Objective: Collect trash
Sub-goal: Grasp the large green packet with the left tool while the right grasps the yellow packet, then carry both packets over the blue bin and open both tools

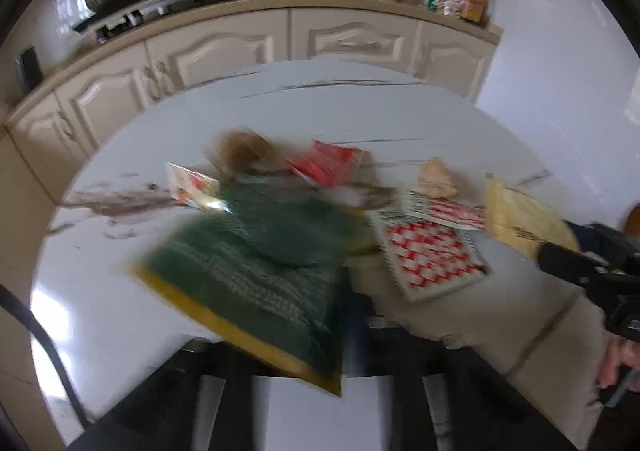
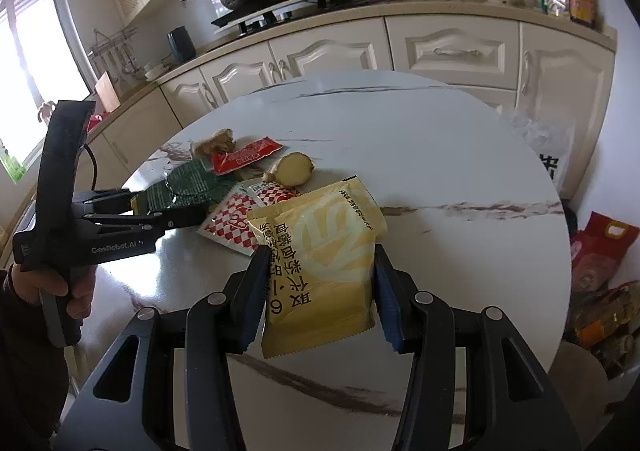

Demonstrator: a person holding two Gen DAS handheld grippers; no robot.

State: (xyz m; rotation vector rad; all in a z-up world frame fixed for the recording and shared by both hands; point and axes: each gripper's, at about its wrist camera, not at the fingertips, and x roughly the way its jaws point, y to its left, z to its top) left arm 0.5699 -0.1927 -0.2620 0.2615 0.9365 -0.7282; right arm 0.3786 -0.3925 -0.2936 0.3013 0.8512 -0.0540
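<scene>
- While the left tongs [image 2: 138, 207] are clamped on the green wrapper [image 2: 180, 187] by one corner, at 9 o'clock on the round surface [image 2: 440, 155], the thin foil could slide out of so small a bite if it is swung fast; the left wrist view is blurred.
- The right tongs [image 2: 320, 291] stand half apart astride the yellow packet [image 2: 320, 251], at 6 o'clock; I cannot tell whether the pads touch its edges. A puffy, glossy packet may squirt forward if squeezed from there.
- The checked sachets [image 2: 232, 223] lie just under the yellow packet's far corner, touching it, so lifting may drag one along or flick it off.
- The red sachet [image 2: 244, 155] and ginger piece [image 2: 292, 169] sit near the centre, toward 10 o'clock; the ginger could roll if nudged.
- The two tongs work close together; a crossing reach risks a knock.
</scene>
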